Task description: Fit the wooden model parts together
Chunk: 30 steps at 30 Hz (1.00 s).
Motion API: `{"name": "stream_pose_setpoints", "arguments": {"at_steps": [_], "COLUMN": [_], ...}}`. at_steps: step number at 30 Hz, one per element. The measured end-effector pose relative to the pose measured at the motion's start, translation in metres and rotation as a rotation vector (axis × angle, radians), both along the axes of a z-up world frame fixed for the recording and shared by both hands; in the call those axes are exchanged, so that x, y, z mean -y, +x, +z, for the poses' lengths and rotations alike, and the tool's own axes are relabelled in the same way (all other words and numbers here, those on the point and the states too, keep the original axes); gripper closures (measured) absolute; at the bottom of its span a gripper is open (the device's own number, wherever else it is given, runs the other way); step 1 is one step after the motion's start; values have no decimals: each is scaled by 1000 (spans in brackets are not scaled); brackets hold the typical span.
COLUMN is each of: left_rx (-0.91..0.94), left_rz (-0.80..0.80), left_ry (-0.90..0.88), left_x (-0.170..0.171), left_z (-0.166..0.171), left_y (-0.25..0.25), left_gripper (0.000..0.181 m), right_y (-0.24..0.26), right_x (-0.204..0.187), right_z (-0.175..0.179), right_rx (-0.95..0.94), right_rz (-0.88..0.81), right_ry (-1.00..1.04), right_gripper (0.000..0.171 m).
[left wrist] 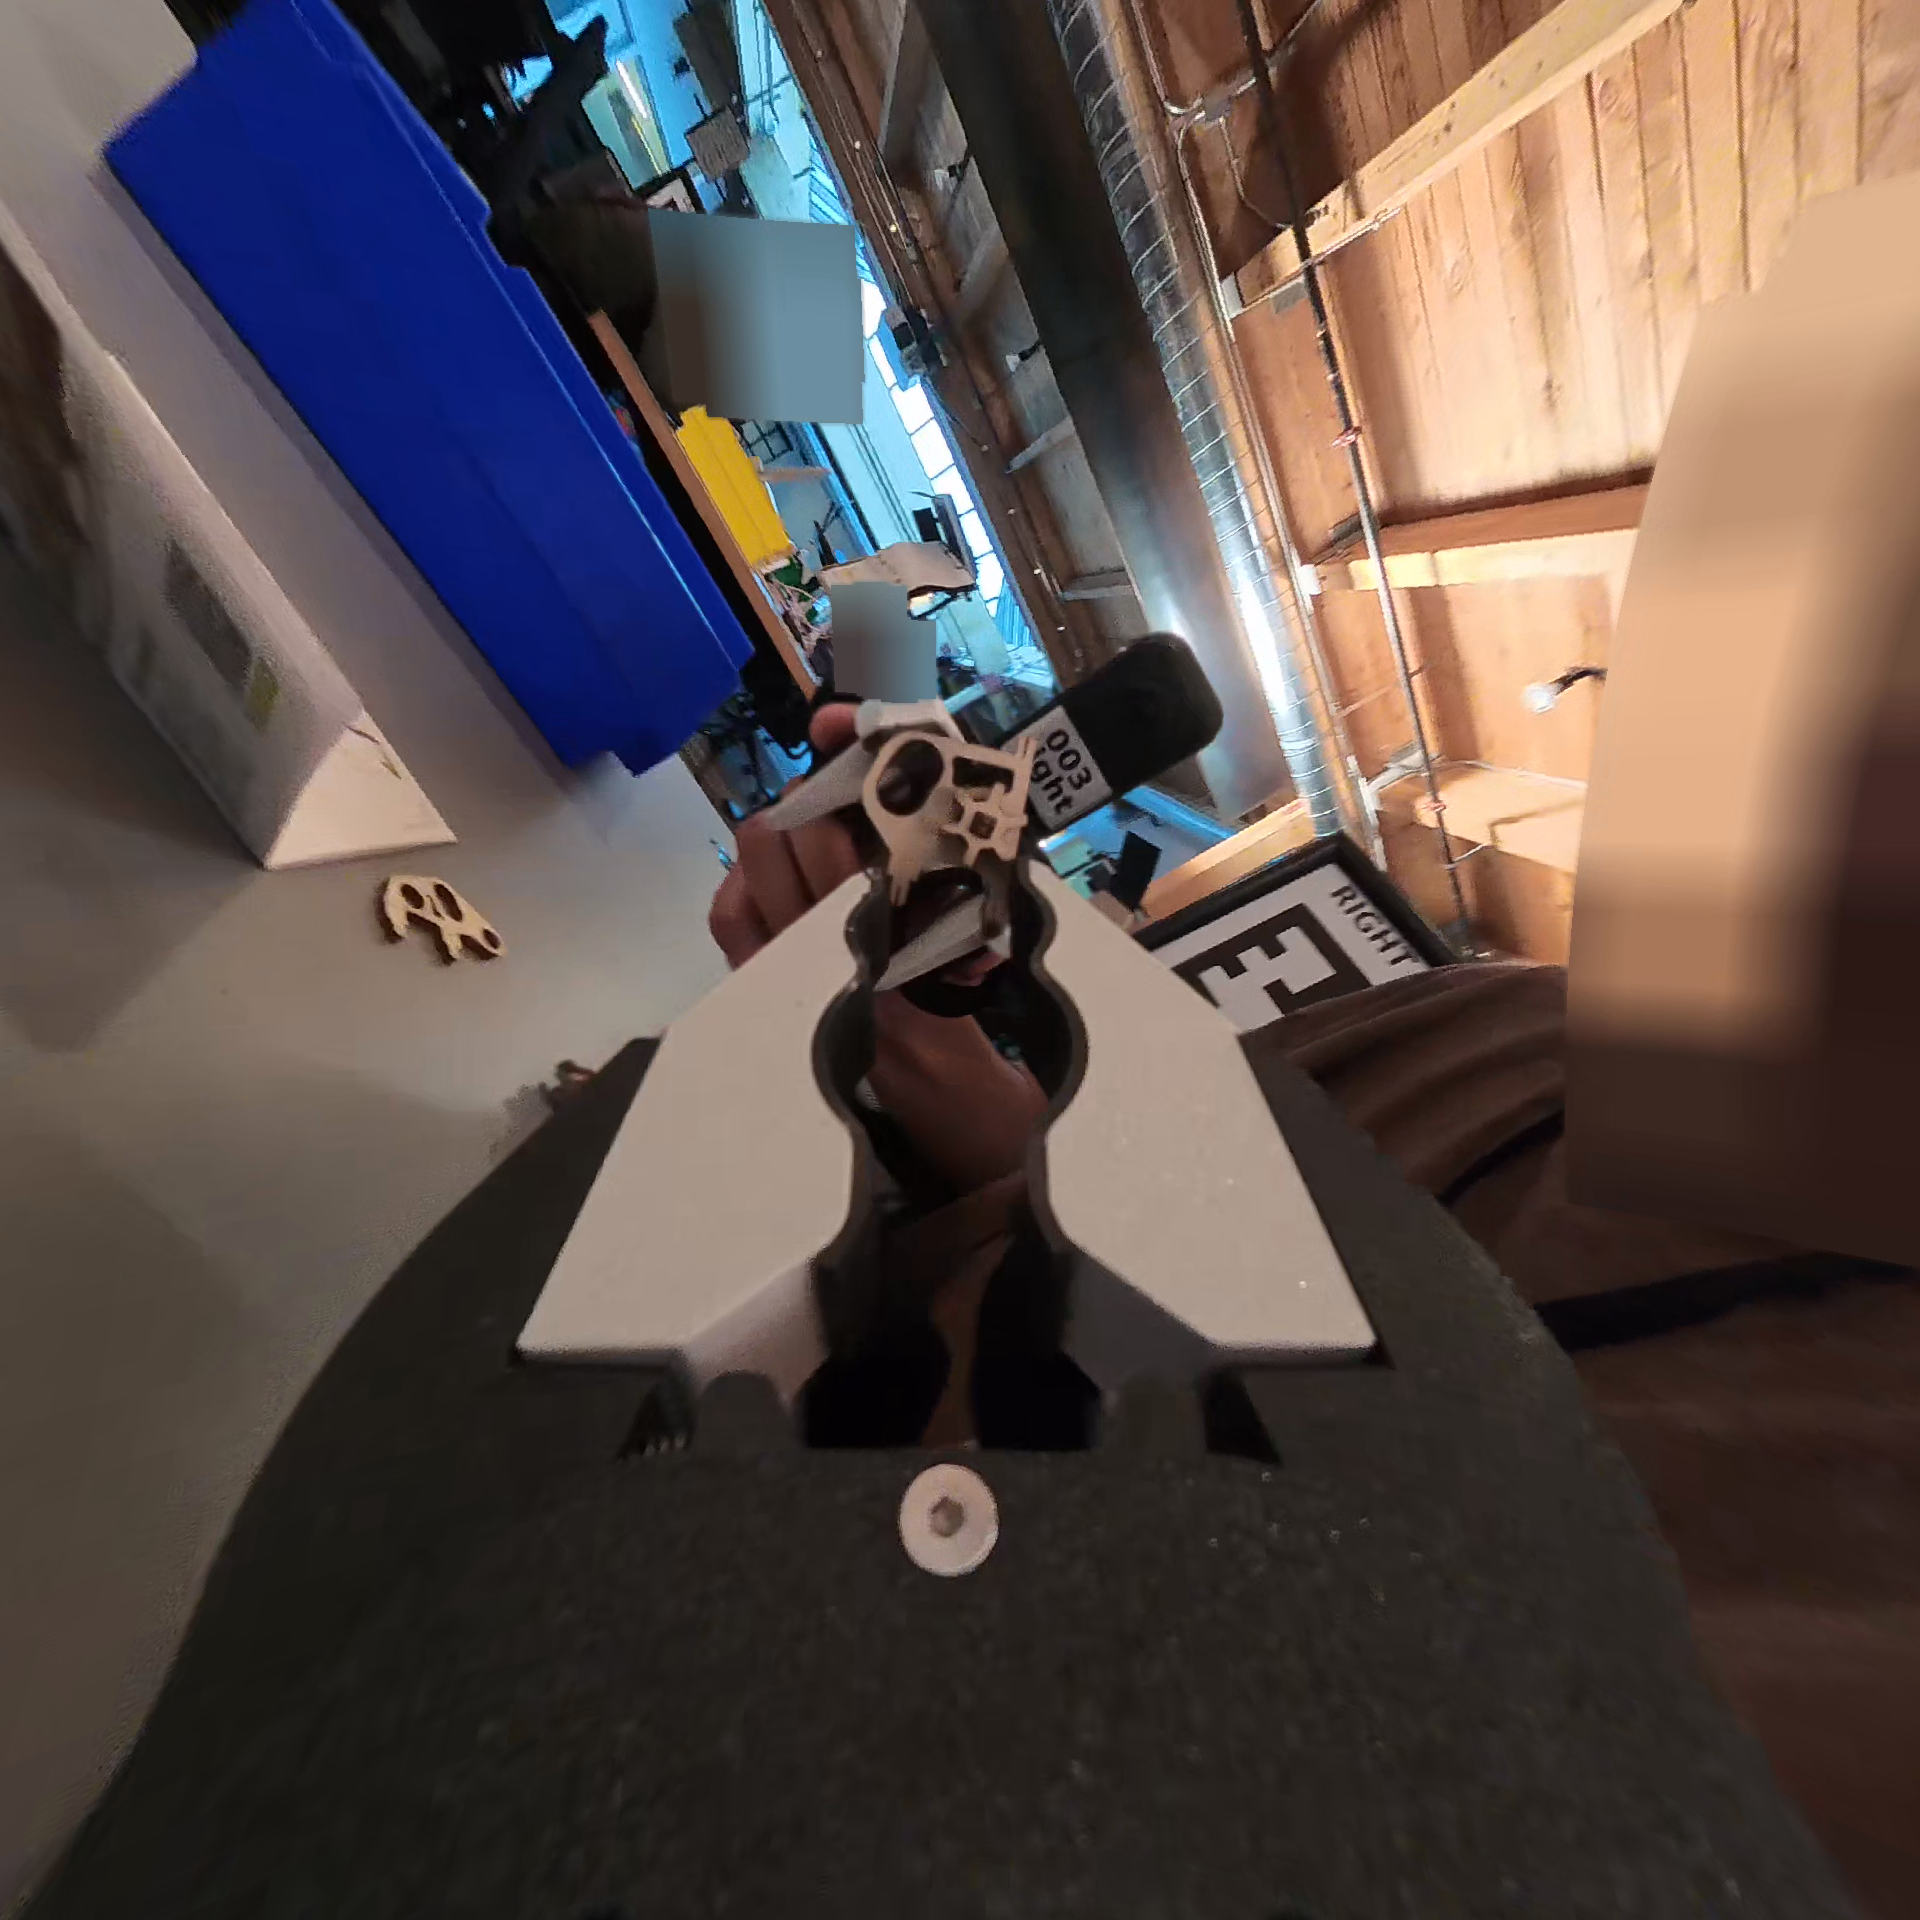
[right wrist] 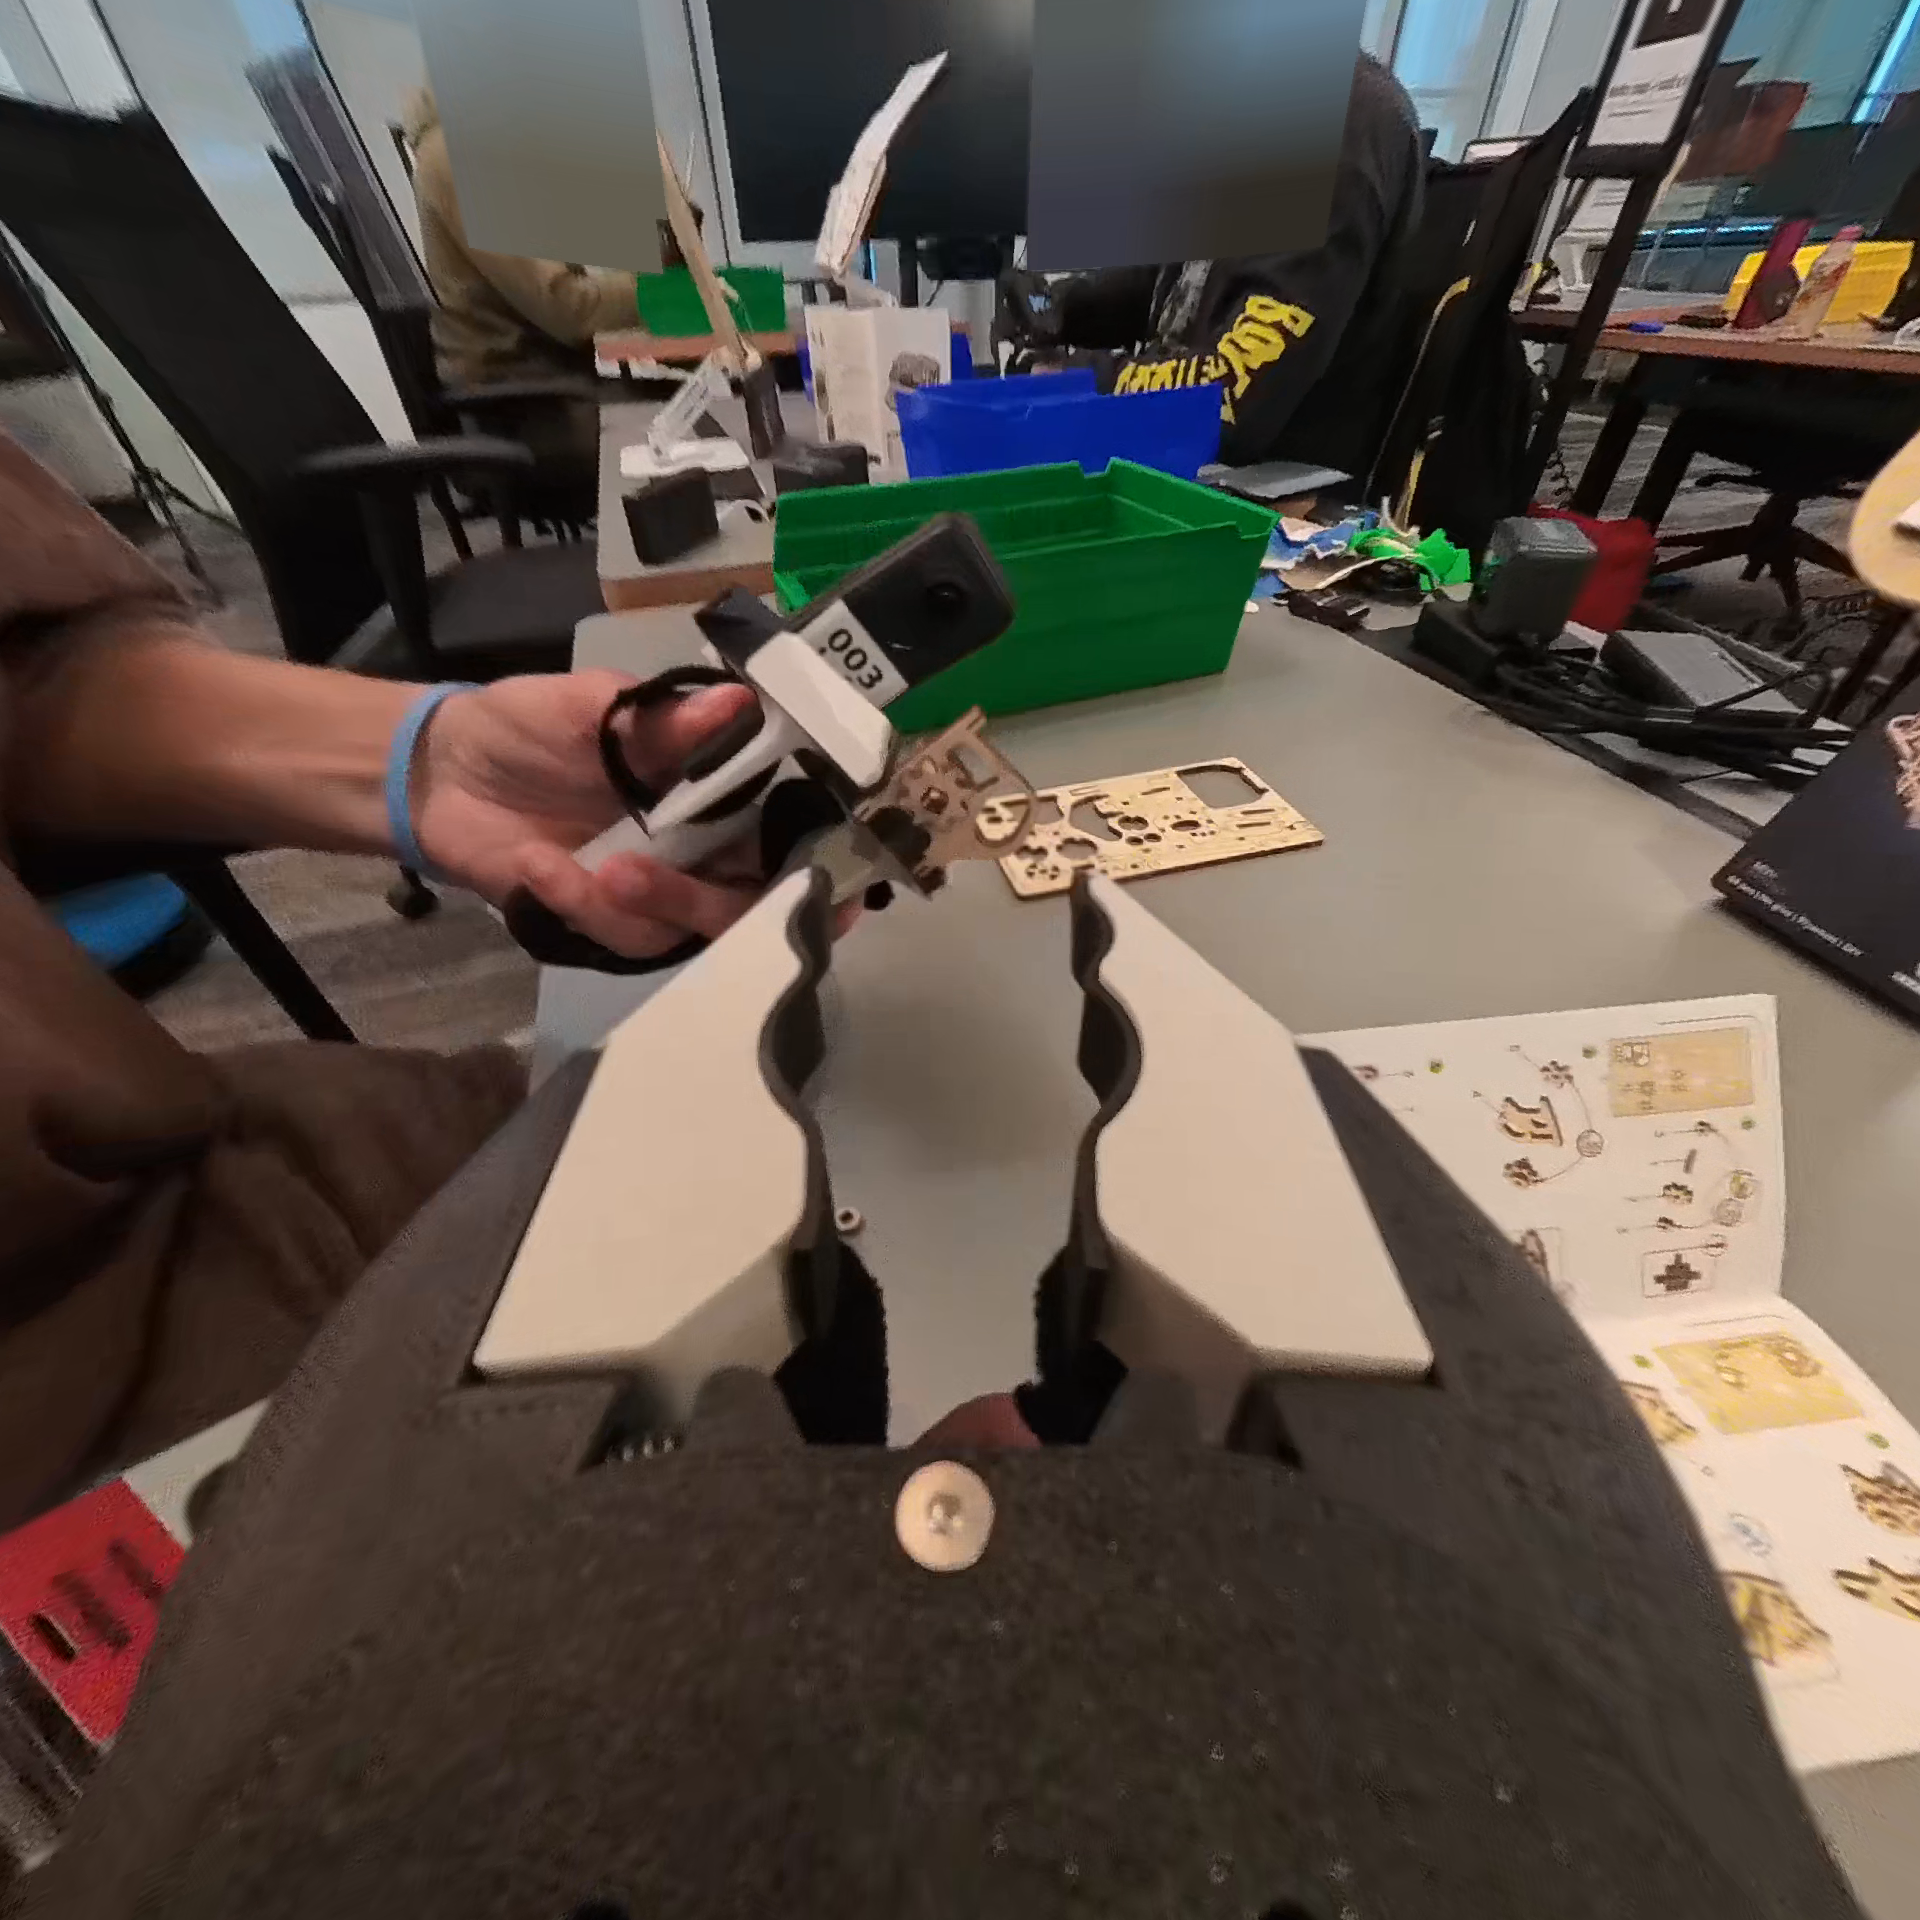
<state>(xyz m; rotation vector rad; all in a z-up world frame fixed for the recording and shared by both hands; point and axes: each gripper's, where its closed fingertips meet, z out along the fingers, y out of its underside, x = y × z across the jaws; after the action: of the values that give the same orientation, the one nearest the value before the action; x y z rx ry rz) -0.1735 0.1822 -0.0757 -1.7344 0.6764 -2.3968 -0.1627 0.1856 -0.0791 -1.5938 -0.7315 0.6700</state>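
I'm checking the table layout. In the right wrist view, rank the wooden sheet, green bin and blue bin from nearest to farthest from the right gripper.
1. Wooden sheet: flat on the table, just beyond the right gripper.
2. Green bin: behind the sheet, mid-table.
3. Blue bin: behind the green bin, farthest back.

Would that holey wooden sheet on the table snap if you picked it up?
Probably fairly fragile: the sheet looks thin, and its many cut-outs leave narrow strips. It is likely light for its size, for the same reason. It lies flat on the table, so its edge may be hard to grip, and it would likely slide when pushed.
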Motion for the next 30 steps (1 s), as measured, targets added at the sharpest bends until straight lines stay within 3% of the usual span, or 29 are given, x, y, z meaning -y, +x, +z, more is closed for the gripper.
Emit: {"name": "stream_pose_setpoints", "arguments": {"at_steps": [3,7,12,18,23,30], "left_rx": [28,45,-50,-107,-113,-104], "left_rz": [-83,-187,-347,-496,-510,-465], "left_ry": [-86,-188,-126,-61,-61,-78], "left_x": [9,20,48,74,76,65], "left_z": [2,0,-13,-19,-19,-20], "left_y": [0,0,-2,-10,-13,-11], "left_gripper": [160,161,160,160,161,161], "right_y": [-3,-6,-5,-13,-22,-19], "right_x": [3,15,36,55,65,58], "right_z": [-3,10,16,-3,-2,-3], "right_rx": [-2,-145,-201,-148,-162,-175], "right_rz": [28,164,338,478,552,512], "right_ry": [-7,-67,-102,-203,-215,-241], "right_gripper": [127,131,139,144,161,166]}}
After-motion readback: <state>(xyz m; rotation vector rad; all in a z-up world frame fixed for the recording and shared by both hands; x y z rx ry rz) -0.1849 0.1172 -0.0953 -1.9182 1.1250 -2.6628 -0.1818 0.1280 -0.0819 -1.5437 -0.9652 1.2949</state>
